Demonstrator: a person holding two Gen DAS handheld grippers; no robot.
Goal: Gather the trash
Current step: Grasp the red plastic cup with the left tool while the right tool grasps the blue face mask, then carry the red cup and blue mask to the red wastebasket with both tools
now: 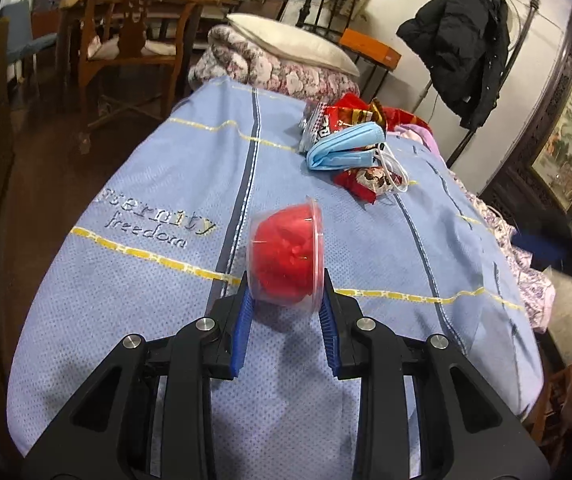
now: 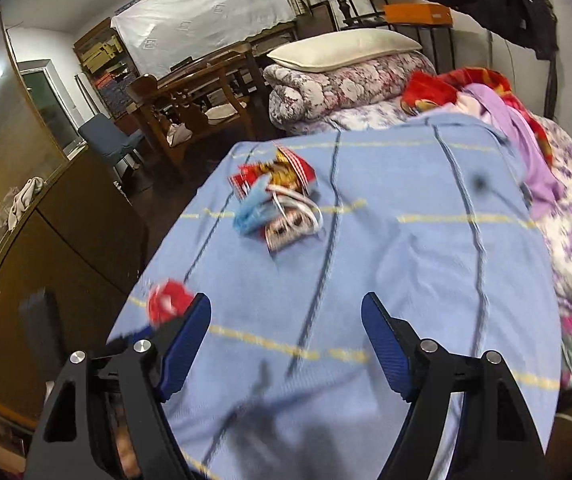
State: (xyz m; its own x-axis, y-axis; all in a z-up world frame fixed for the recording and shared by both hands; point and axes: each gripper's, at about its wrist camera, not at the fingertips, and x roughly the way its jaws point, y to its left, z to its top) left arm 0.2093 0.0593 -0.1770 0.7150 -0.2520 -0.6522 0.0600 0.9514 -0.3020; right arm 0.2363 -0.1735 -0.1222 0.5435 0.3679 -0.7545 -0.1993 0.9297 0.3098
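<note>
My left gripper [image 1: 286, 284] is shut on a clear plastic cup [image 1: 286, 254] stuffed with red crumpled paper, its blue pads pressing the cup's sides just above the blue bedspread [image 1: 146, 280]. Farther up the bed lies a heap of trash: a folded blue face mask [image 1: 345, 146] on top of red snack wrappers [image 1: 365, 184]. In the blurred right wrist view my right gripper [image 2: 286, 308] hangs open over the bedspread [image 2: 405, 260] with nothing between its fingers. The mask and wrappers [image 2: 278, 208] lie ahead of it, and the red cup [image 2: 168, 304] shows at its left finger.
A rolled floral quilt [image 1: 270, 68] with a cream pillow [image 1: 293, 40] sits at the bed's far end. Wooden chairs [image 1: 126, 40] stand left on the dark floor. A black jacket [image 1: 465, 40] hangs at the right. Purple and red clothes [image 2: 505, 120] lie on the bed's right side.
</note>
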